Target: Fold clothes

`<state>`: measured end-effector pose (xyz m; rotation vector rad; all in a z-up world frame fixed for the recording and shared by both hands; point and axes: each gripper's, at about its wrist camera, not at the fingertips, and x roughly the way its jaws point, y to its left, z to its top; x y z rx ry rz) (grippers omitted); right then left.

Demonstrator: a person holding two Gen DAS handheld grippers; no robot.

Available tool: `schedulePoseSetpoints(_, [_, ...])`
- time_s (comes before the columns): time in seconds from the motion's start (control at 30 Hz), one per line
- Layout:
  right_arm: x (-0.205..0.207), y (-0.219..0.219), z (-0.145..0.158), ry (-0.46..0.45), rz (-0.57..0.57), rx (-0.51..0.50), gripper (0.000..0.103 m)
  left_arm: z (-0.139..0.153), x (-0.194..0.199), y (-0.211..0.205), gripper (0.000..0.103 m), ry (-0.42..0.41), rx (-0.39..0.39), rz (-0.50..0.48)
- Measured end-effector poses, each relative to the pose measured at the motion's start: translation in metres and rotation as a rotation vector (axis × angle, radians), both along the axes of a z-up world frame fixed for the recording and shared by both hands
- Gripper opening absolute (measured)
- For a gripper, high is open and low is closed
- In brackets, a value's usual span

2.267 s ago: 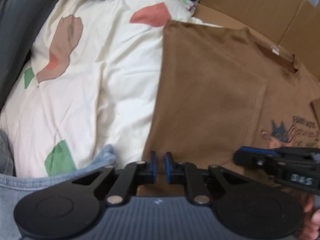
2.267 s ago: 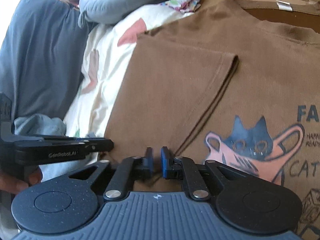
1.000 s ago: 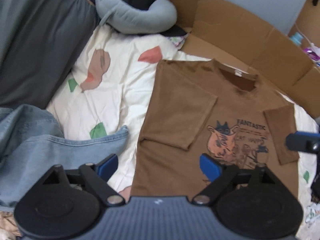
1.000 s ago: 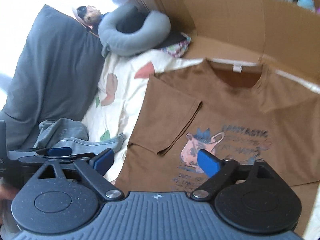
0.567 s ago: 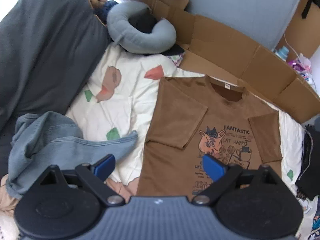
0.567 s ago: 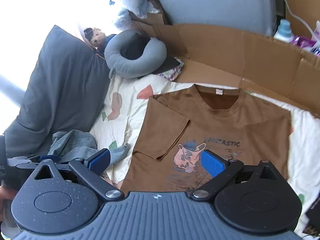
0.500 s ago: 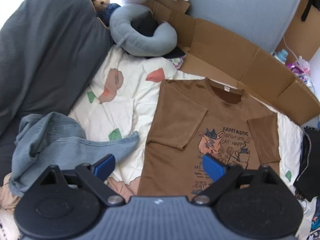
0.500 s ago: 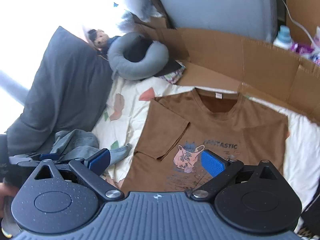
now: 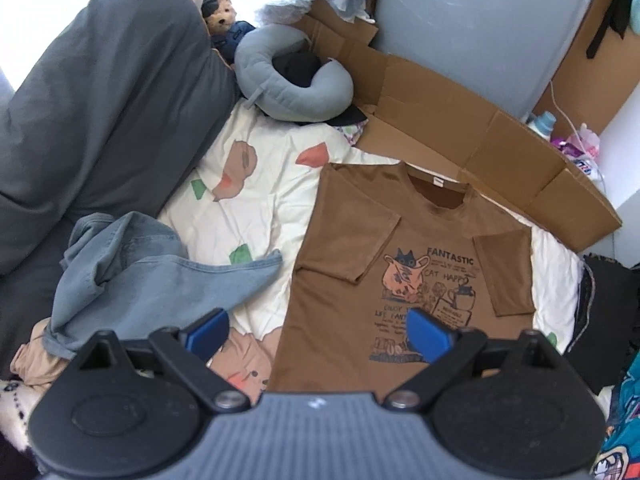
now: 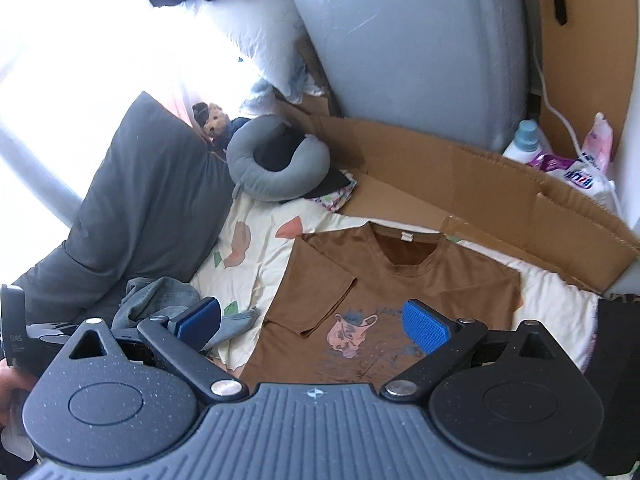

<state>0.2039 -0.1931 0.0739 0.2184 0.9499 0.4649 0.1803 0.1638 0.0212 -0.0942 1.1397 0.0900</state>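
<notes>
A brown T-shirt point(image 9: 348, 240) with a cat print lies flat, front up, on the cream sheet point(image 9: 264, 200), collar toward the cardboard. Both short sleeves are folded inward onto its chest. The same T-shirt point(image 10: 400, 288) shows in the right wrist view. My left gripper point(image 9: 318, 334) hangs open high above the shirt's hem, nothing between its blue pads. My right gripper point(image 10: 312, 322) is open too, raised well above the shirt and holding nothing.
Crumpled denim jeans point(image 9: 132, 276) lie left of the shirt. A dark grey cushion point(image 9: 100, 100), a grey neck pillow point(image 9: 288, 80) and a plush toy point(image 9: 222, 12) sit at the back left. Flattened cardboard point(image 9: 480, 140) borders the far side. Dark clothing point(image 9: 608, 300) lies right.
Both grippers were shut low on the shirt's left edge, then opened and rose far back. The whole shirt with both sleeves folded in has come into view.
</notes>
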Motion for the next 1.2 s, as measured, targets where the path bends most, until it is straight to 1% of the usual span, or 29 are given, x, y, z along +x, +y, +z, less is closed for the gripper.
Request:
schedulePoseSetpoints(0.13, [-0.008,-0.016,0.01,-0.014,0.005,-0.01,0.1,0.009,-0.012,0.004,0.097,-0.033,0.018,-0.016])
schedulePoseSetpoints(0.23, [-0.018,-0.028,0.008,-0.019,0.026,-0.023,0.1,0.011,-0.022,0.01,0.097,-0.051,0.004,-0.018])
schedulePoseSetpoints(0.3, [-0.027,-0.036,0.0,-0.016,0.037,-0.032,0.1,0.009,-0.029,0.014,0.097,-0.048,-0.004,-0.03])
schedulePoseSetpoints(0.4, [-0.043,-0.052,-0.022,0.004,0.034,-0.053,0.1,0.0,-0.042,0.022,0.097,-0.046,-0.015,-0.044])
schedulePoseSetpoints(0.57, [-0.072,-0.079,-0.074,0.051,0.028,-0.071,0.1,-0.025,-0.066,0.032,0.097,-0.046,-0.041,-0.043])
schedulePoseSetpoints(0.67, [-0.086,-0.09,-0.105,0.073,0.032,-0.114,0.1,-0.042,-0.08,0.036,0.097,-0.041,-0.049,-0.041])
schedulePoseSetpoints(0.8, [-0.102,-0.105,-0.14,0.098,0.007,-0.134,0.1,-0.068,-0.095,0.036,0.097,-0.032,-0.032,-0.036])
schedulePoseSetpoints(1.0, [-0.124,-0.119,-0.177,0.105,-0.024,-0.104,0.1,-0.104,-0.104,0.041,0.097,-0.008,-0.041,-0.006])
schedulePoseSetpoints(1.2, [-0.142,-0.132,-0.2,0.113,-0.042,-0.06,0.1,-0.124,-0.105,0.044,0.097,-0.014,-0.06,-0.004])
